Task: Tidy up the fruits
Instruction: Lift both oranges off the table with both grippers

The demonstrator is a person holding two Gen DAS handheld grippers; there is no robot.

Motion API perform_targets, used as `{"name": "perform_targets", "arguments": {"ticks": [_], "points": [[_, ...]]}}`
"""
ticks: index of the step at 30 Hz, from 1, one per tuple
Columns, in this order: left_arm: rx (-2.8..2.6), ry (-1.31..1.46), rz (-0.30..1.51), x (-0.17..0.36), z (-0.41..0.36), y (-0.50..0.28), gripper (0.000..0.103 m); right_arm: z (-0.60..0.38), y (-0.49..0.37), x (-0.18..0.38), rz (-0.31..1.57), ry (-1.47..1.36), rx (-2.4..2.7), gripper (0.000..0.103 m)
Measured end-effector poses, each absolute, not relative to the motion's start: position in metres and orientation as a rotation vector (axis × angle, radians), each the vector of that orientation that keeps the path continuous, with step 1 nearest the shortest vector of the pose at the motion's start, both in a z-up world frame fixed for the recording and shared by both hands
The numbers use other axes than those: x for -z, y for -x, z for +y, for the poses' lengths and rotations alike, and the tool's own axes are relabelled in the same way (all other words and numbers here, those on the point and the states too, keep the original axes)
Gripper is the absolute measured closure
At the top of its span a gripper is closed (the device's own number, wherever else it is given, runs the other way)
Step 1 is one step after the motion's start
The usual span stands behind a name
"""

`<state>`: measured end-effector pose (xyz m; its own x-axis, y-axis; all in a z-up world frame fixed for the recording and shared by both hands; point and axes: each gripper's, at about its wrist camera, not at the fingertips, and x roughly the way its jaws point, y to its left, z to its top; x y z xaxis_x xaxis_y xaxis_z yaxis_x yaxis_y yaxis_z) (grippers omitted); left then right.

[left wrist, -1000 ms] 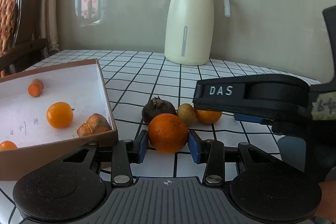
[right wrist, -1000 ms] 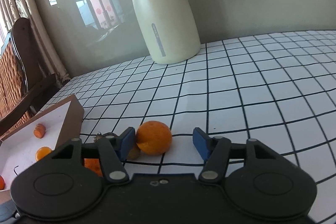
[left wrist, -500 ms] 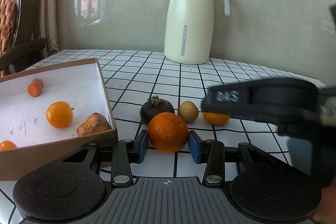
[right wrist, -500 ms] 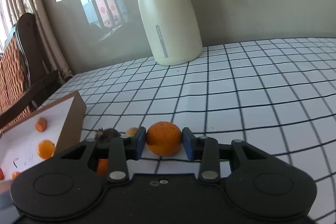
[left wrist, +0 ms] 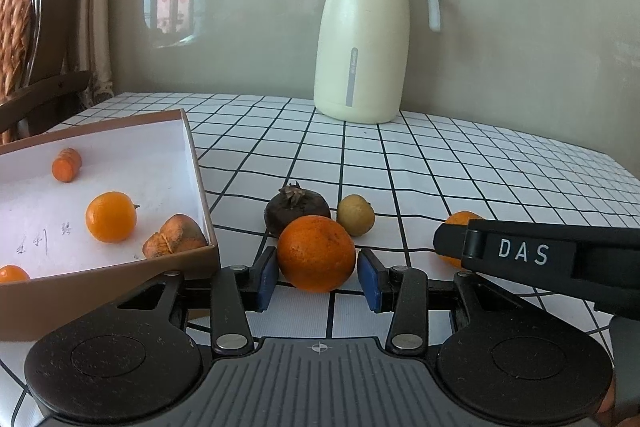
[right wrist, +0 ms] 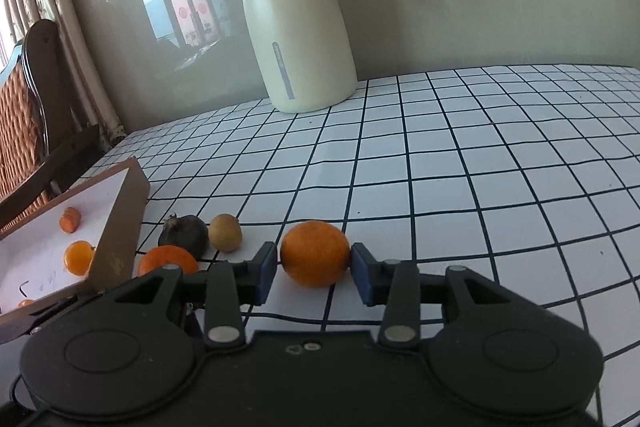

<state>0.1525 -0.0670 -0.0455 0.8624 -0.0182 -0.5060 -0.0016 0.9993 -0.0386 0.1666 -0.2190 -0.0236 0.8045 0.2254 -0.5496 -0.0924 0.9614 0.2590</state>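
At 6 o'clock, clamps dimpled orange [left wrist: 316,253] in left gripper [left wrist: 316,283]; opens right gripper [right wrist: 315,275] around round orange [right wrist: 315,253], pads touching. Box [left wrist: 200,195] wall at 9, bare tablecloth [right wrist: 480,187] toward 2.

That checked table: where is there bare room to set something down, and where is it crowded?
Bare: the checked table right of the jug, and the box floor between the carrot piece and its right wall. Crowded: beside the box's near corner, where two oranges, a dark fruit and a small yellowish fruit cluster.
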Motion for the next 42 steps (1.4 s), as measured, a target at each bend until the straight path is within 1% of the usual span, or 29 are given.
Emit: {"name": "perform_targets", "arguments": {"ticks": [3,6,8,10,32,42], "points": [[0.012,0.044,0.529,0.045,-0.067,-0.153,0.059,-0.217,-0.165,0.022,0.600,-0.216,-0.178,0.073],[0.010,0.059,0.522,0.045,-0.066,-0.152,0.059,-0.214,-0.164,0.023,0.592,-0.200,-0.177,0.074],[0.008,0.066,0.521,0.045,-0.065,-0.152,0.062,-0.214,-0.164,0.022,0.592,-0.204,-0.181,0.074],[0.013,0.076,0.523,0.045,-0.064,-0.151,0.062,-0.214,-0.163,0.021,0.590,-0.199,-0.179,0.074],[0.070,0.019,0.511,0.034,-0.063,-0.119,0.063,-0.228,-0.114,0.011,0.575,-0.127,-0.156,0.074],[0.099,-0.003,0.476,0.021,-0.058,-0.095,0.063,-0.222,-0.092,-0.001,0.539,-0.116,-0.166,0.074]]}}
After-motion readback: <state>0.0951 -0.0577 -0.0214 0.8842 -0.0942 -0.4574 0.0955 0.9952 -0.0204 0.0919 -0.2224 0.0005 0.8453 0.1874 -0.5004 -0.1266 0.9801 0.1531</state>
